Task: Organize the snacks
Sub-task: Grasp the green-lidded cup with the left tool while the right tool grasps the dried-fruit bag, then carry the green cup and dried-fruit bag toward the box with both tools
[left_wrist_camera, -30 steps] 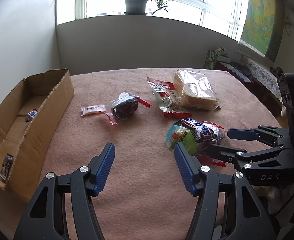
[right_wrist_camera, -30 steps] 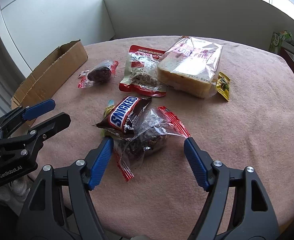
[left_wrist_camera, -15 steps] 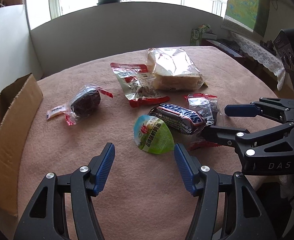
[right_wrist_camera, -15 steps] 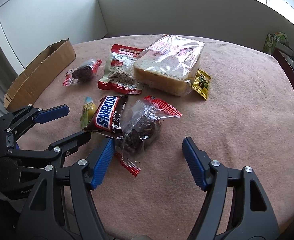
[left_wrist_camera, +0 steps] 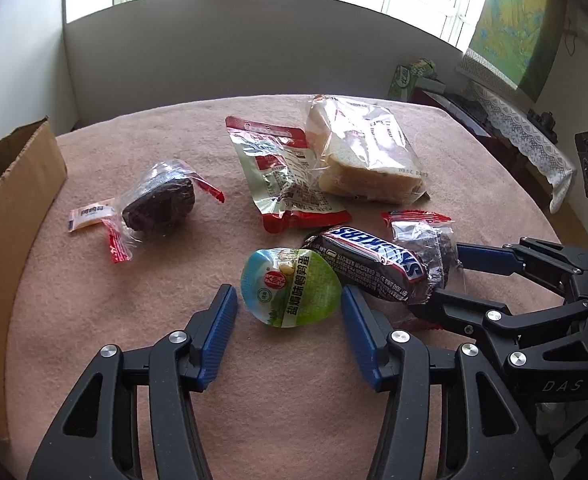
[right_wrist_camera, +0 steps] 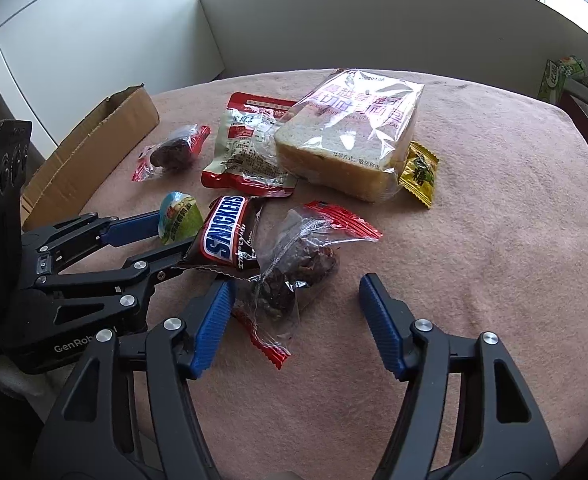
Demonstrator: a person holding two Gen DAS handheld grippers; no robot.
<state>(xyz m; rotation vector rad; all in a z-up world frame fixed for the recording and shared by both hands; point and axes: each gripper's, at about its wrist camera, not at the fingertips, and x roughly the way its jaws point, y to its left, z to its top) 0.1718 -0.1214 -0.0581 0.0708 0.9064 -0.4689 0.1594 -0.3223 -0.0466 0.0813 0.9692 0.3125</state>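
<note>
Left tongs (left_wrist_camera: 289, 312) have just been closing and now straddle the green-lidded snack cup (left_wrist_camera: 289, 286) on the table (left_wrist_camera: 133, 300), pads just off its sides, nothing pinched yet; the cup looks light, its foil lid slick and dentable, so the rim's flanks are the likely hold. Its right edge touches the Snickers bar (left_wrist_camera: 368, 262), which crowds the right pad. Right tongs (right_wrist_camera: 296, 312) have also been closing around the crinkly clear-wrapped dark cake (right_wrist_camera: 294, 276), soft and crushable, left pad touching the wrapper, right pad apart.

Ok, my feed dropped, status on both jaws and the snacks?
Left gripper closing around green egg pack, not yet pinched. Right gripper closing around clear-wrapped dark snack, untouched. Snickers bar crowds between.
</note>
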